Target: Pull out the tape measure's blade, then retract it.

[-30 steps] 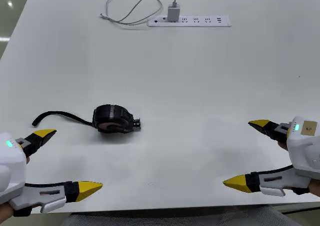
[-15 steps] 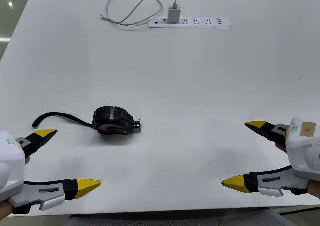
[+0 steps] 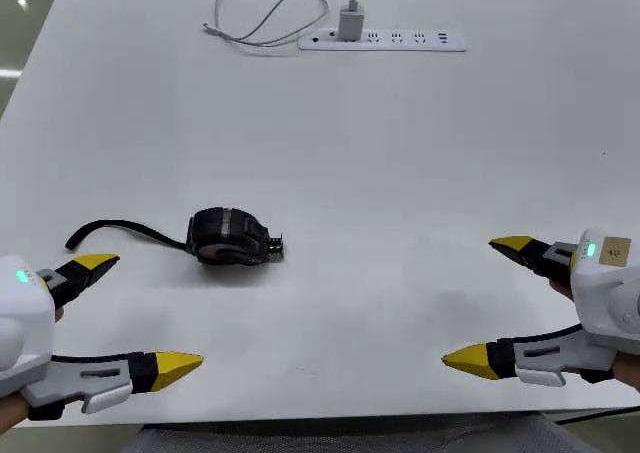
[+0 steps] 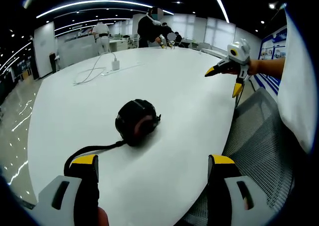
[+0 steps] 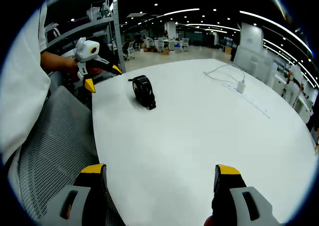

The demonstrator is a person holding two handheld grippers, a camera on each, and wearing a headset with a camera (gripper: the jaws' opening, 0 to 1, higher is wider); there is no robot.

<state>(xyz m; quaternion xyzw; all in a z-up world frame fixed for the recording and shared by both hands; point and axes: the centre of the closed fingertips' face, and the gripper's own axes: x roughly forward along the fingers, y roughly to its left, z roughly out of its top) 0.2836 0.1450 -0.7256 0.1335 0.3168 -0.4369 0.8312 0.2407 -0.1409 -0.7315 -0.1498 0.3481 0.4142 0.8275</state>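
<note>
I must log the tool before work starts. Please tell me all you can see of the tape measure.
The tape measure is a rounded black case with a reddish side panel. It rests on the white table. Its blade looks retracted, with only the tip at the case mouth. A black wrist strap trails away from the other end. Nothing but the table touches it.

**A:** where's the tape measure (image 4: 137, 121) at?

**B:** on the white table (image 4: 189, 76), just ahead of the left hand-held gripper (image 4: 153, 161), jaws spread wide. Its black strap (image 4: 92, 150) trails back toward the left jaw.

**A:** and the other one?

**B:** right hand-held gripper (image 4: 221, 84) hovers further ahead on the right, jaws apart too.
</note>
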